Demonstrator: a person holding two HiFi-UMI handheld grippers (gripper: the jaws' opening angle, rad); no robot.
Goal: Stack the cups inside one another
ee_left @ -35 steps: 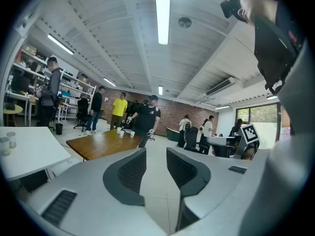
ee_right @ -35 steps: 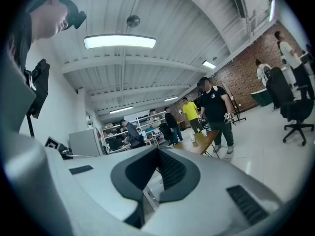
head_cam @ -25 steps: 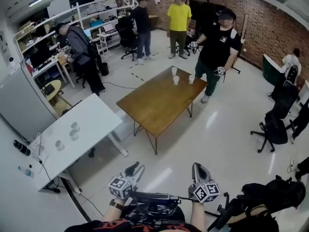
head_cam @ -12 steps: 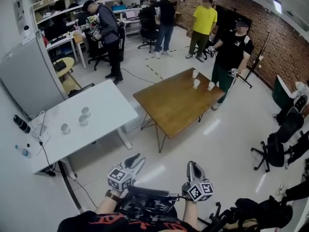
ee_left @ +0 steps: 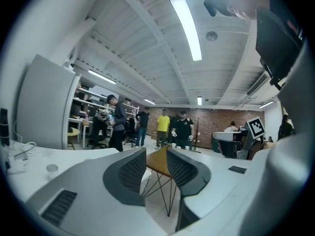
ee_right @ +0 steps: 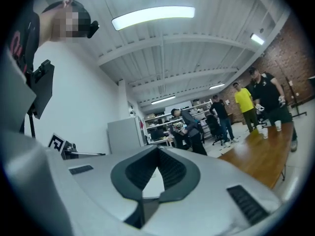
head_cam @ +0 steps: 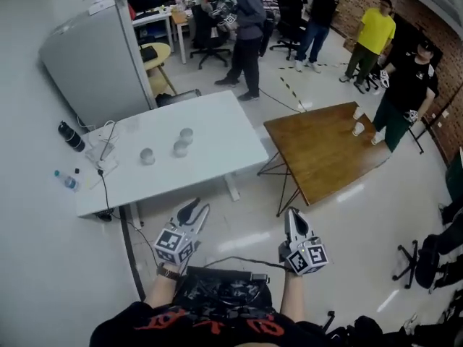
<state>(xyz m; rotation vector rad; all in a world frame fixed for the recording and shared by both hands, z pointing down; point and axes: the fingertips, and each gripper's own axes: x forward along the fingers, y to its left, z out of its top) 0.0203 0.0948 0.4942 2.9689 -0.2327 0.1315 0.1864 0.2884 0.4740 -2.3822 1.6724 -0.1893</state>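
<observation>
Three clear cups (head_cam: 180, 148) stand apart near the middle of a white table (head_cam: 217, 161) ahead of me; one cup (ee_left: 51, 167) shows at the left in the left gripper view. My left gripper (head_cam: 197, 208) (ee_left: 156, 154) hangs over the floor just short of that table's near edge, jaws a little apart with nothing between them. My right gripper (head_cam: 292, 214) (ee_right: 158, 151) is level beside it, shut and empty, its pads meeting at the tips. Both are well short of the cups.
A wooden table (head_cam: 325, 157) with white cups (head_cam: 357, 129) stands to the right, a person in black (head_cam: 405, 85) beside it. A grey cabinet (head_cam: 94, 56), a dark bottle (head_cam: 70, 136), cables and several people at desks lie beyond. Office chairs stand at the right edge.
The view has swung left: the white table with the cups came from the lower left to the centre, and the wooden table slid right. Both grippers stayed low in front of me.
</observation>
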